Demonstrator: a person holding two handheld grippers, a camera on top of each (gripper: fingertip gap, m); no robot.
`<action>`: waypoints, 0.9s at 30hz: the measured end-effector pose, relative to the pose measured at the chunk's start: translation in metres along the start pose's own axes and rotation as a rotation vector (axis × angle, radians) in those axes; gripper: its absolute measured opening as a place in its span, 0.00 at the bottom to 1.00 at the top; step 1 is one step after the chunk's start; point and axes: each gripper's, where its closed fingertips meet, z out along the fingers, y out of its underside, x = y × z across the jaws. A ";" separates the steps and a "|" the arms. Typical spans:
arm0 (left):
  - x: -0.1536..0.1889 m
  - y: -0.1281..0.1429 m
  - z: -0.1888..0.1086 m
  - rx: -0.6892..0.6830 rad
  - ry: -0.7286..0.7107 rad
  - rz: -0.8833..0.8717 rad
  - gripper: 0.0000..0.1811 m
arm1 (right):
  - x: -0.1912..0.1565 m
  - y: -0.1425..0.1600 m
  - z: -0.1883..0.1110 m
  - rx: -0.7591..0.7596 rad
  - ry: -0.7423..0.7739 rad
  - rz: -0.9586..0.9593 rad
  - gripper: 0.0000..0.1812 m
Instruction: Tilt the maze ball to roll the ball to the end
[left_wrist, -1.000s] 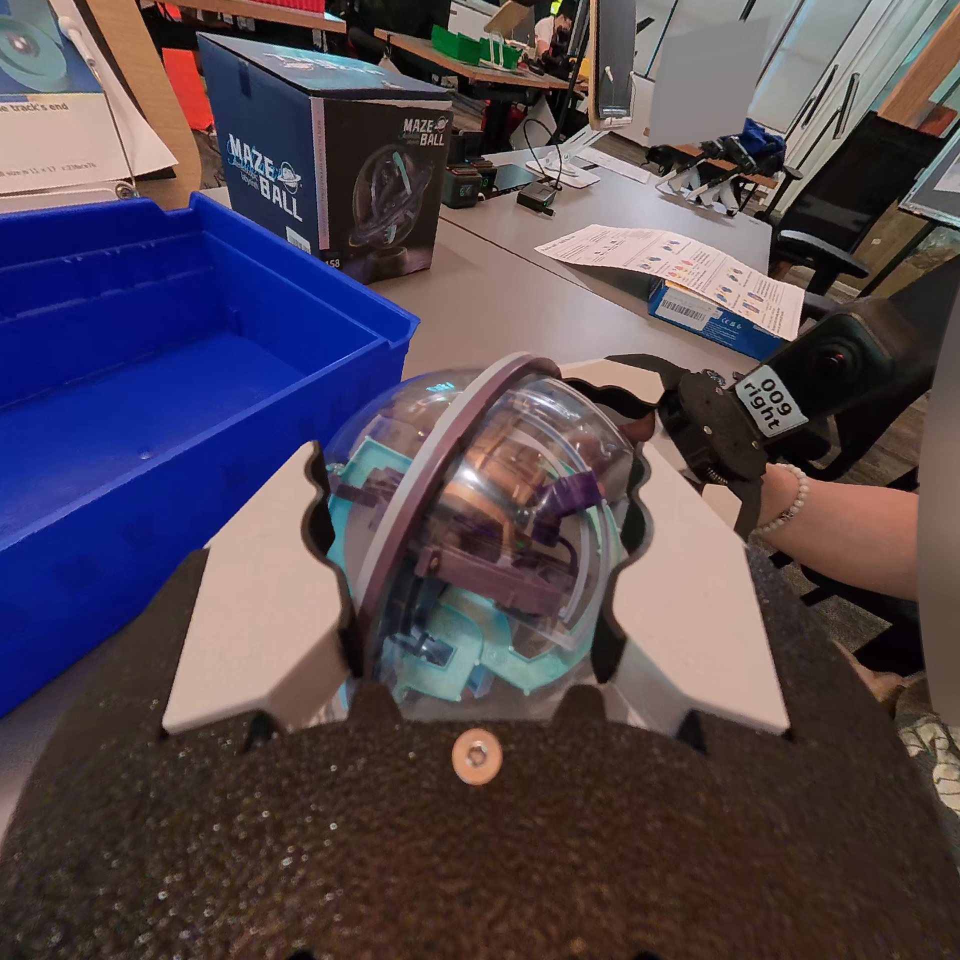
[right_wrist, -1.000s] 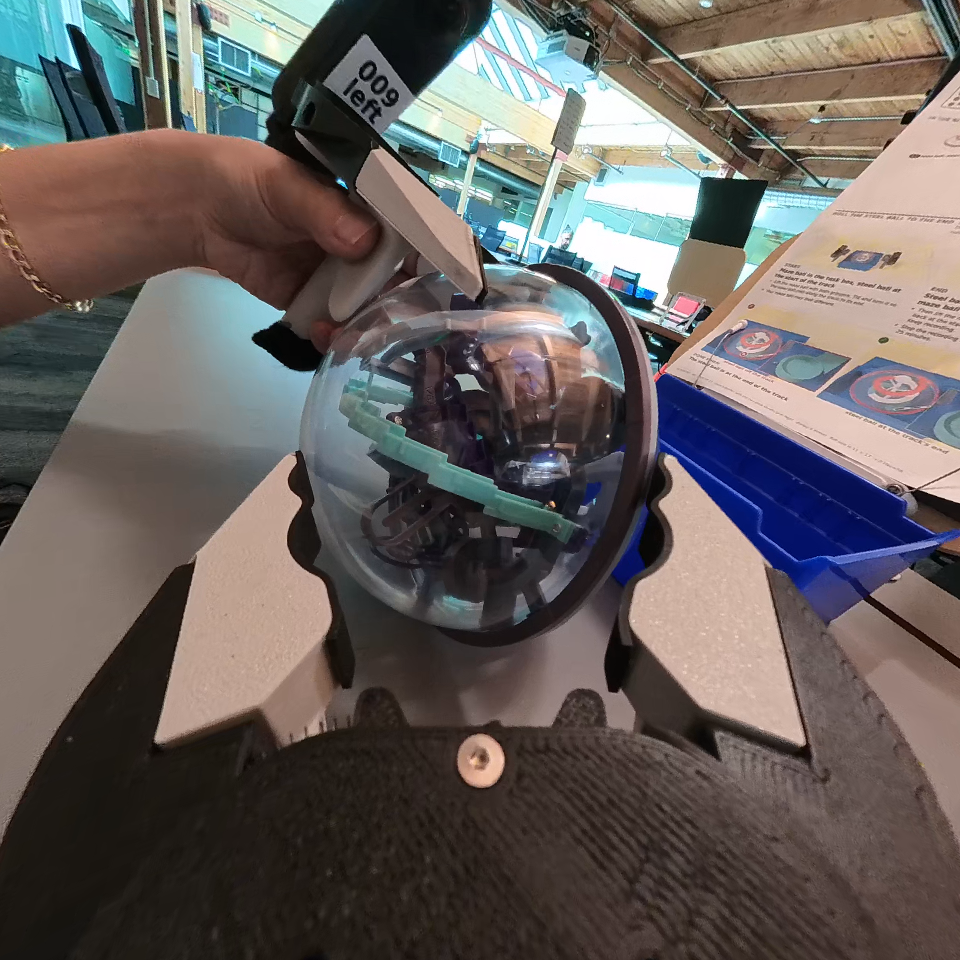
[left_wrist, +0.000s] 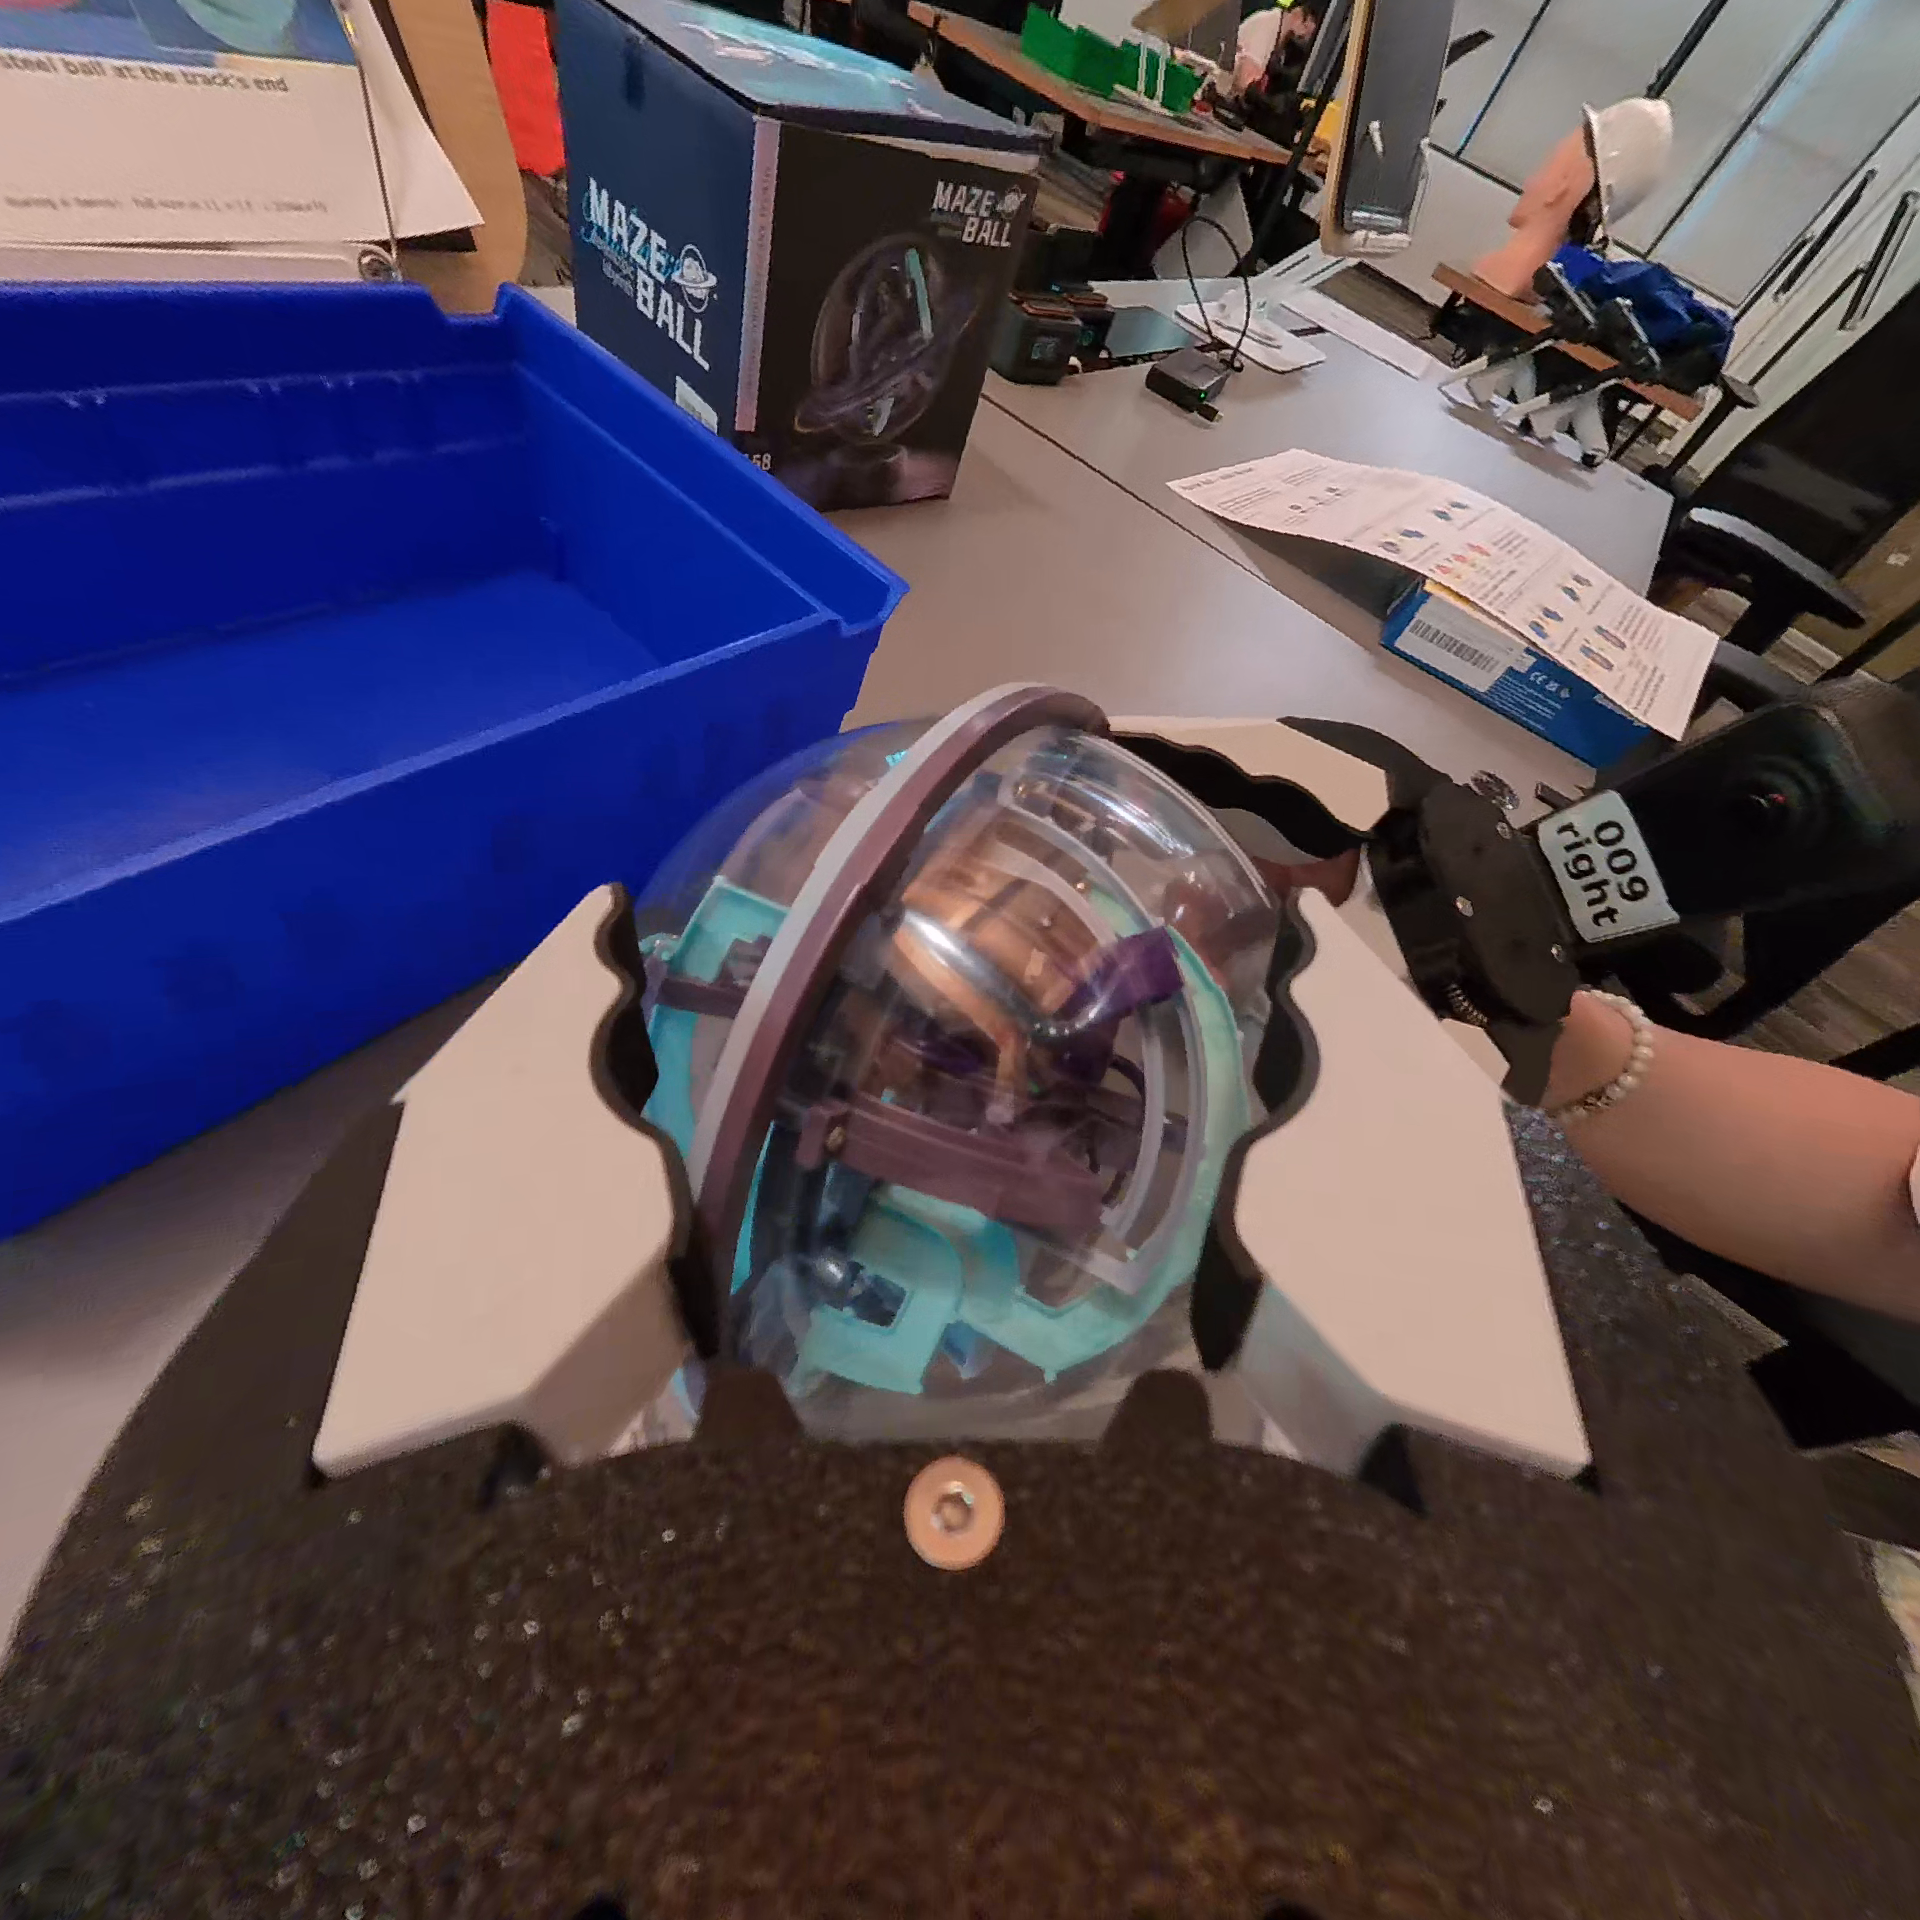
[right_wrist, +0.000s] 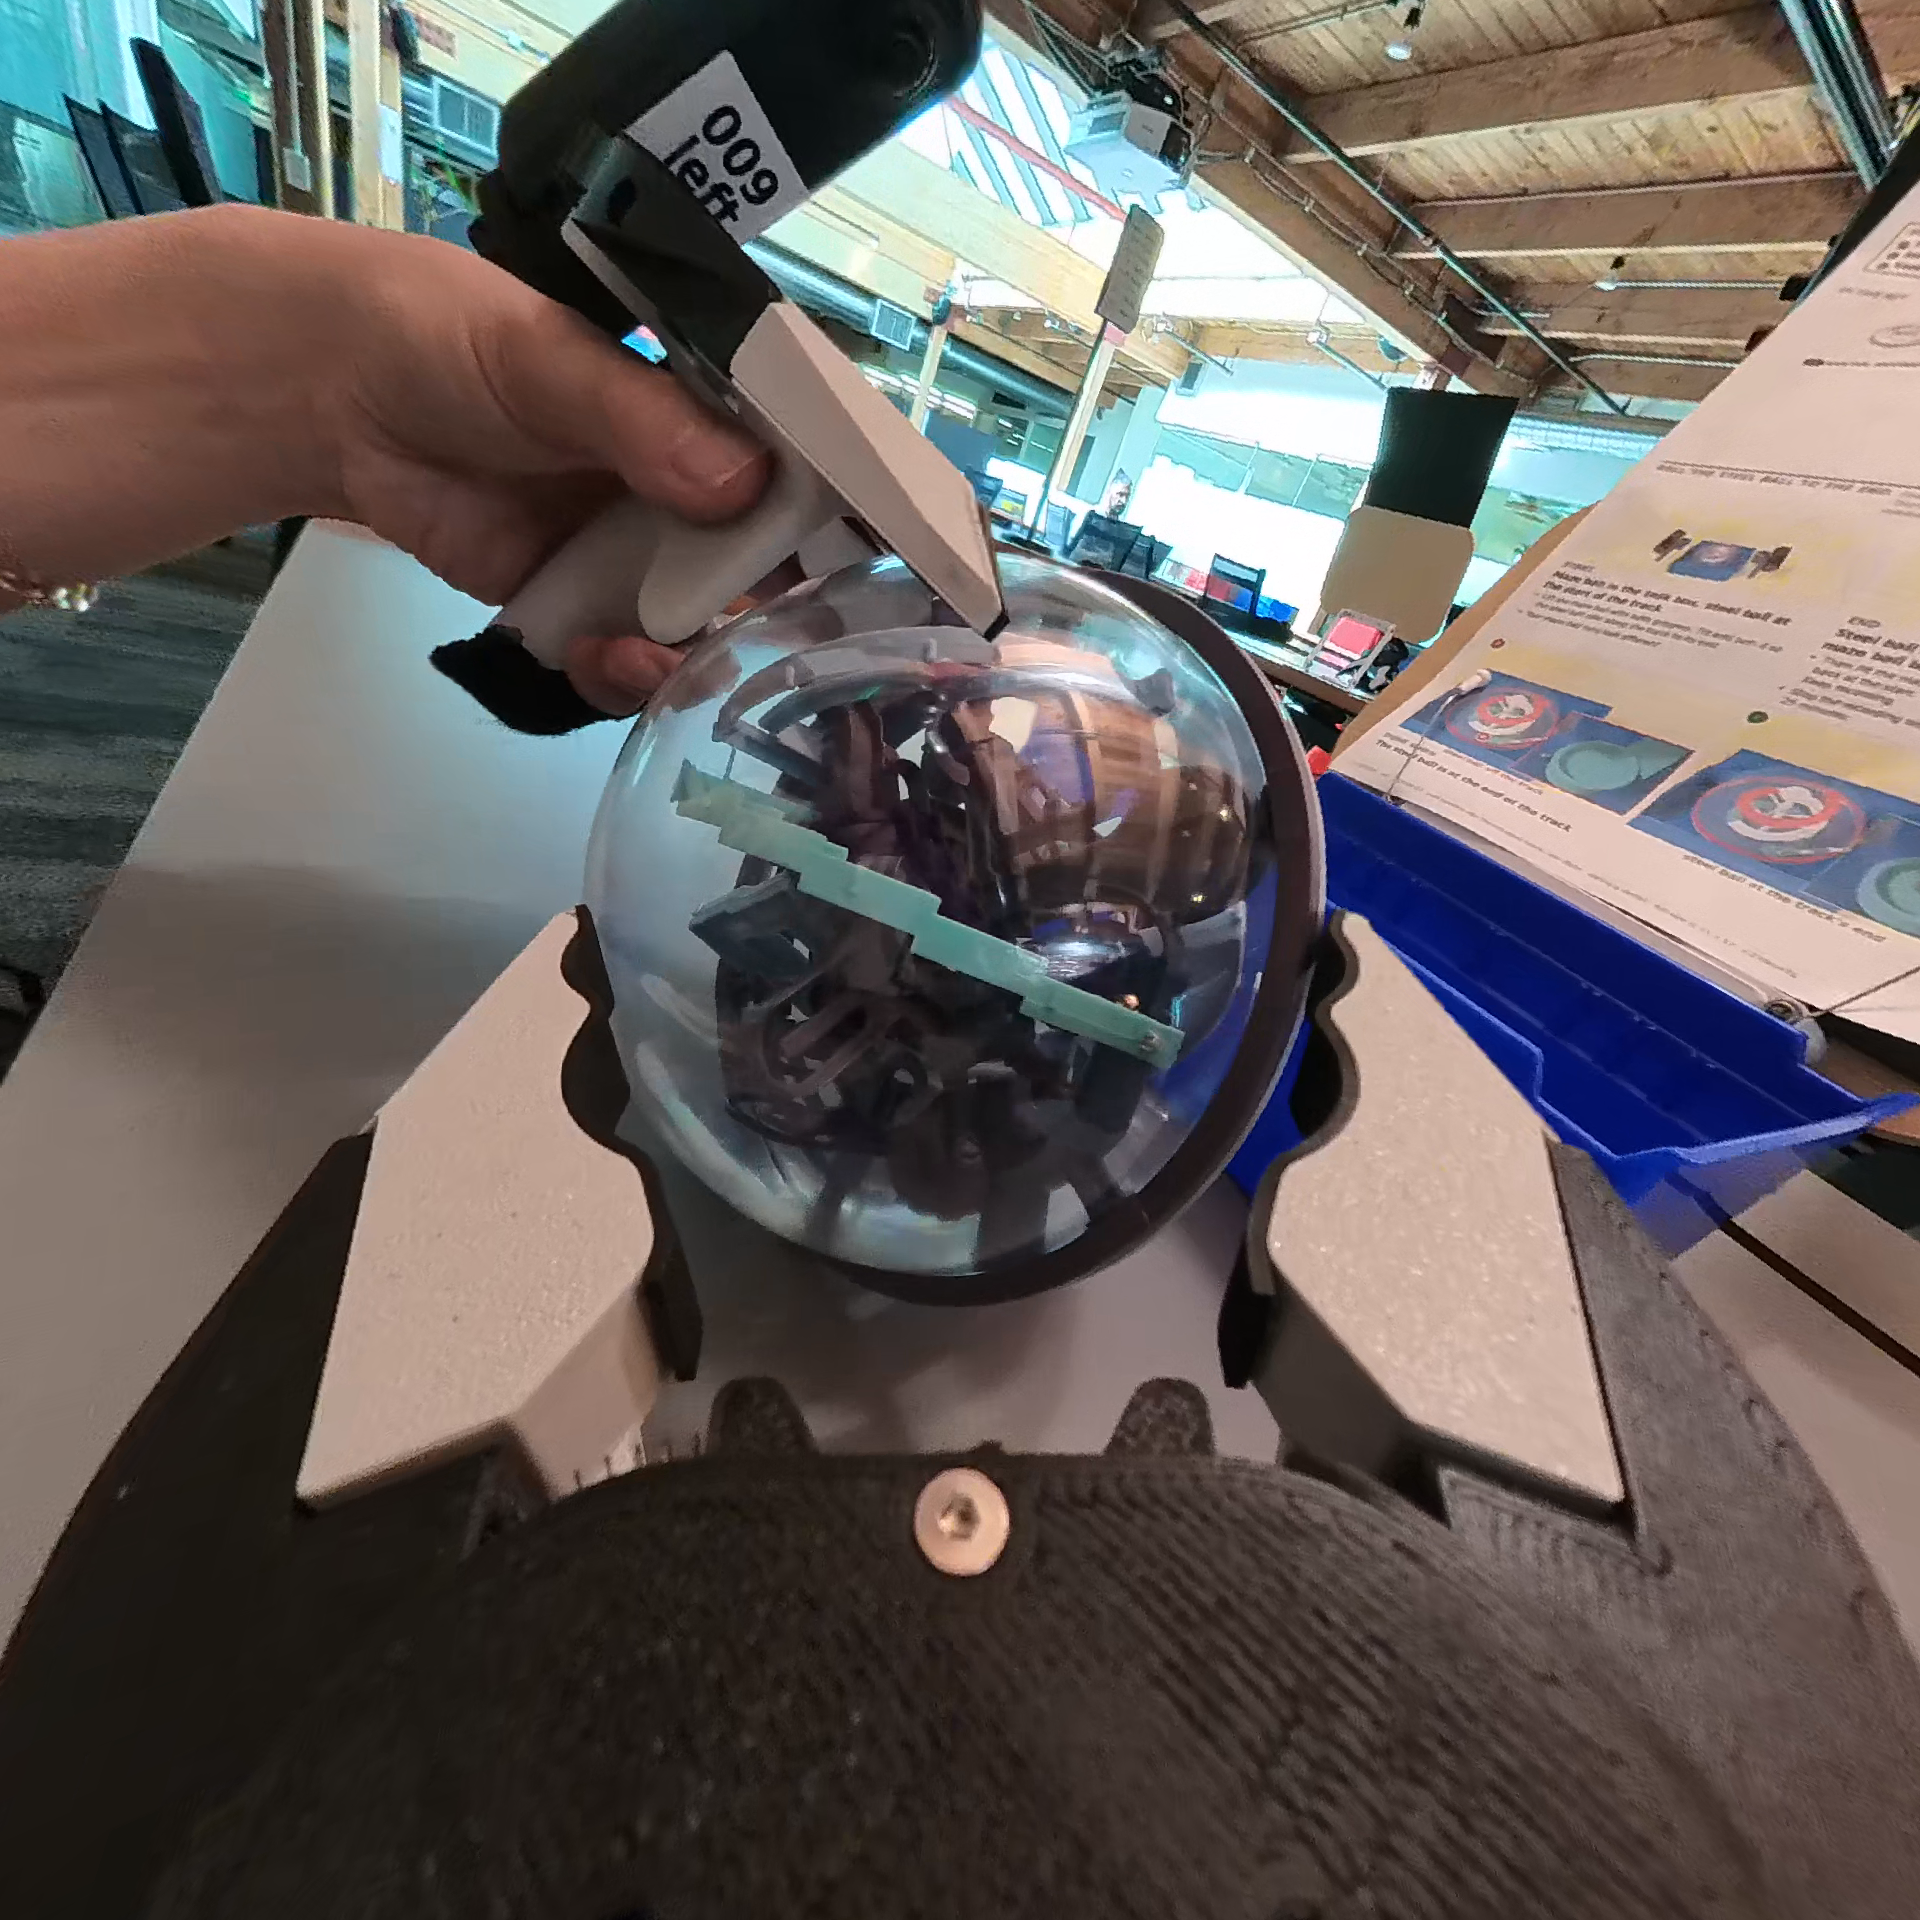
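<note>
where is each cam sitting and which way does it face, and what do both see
Left wrist view: sits on the left gripper, looking along its fingers over the maze ball toward the blue bin and maze ball box; right gripper and a forearm show.
Right wrist view: sits on the right gripper, facing the ball and instruction sheet; a hand holds the left gripper.
Shared: maze ball, blue bin, grey table.

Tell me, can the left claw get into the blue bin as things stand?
Probably not yet: the left claw is shut on the maze ball. The blue bin sits open beside it.
</note>
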 end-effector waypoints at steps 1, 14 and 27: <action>0.001 0.000 -0.002 0.011 0.002 0.007 0.64 | -0.001 0.000 0.000 0.001 -0.005 -0.004 0.72; 0.015 0.003 -0.014 -0.070 0.162 0.326 0.64 | -0.018 0.000 0.002 -0.011 -0.058 -0.056 0.69; 0.032 0.015 -0.019 -0.051 0.141 0.418 0.66 | -0.031 0.018 -0.002 -0.131 -0.077 -0.182 0.74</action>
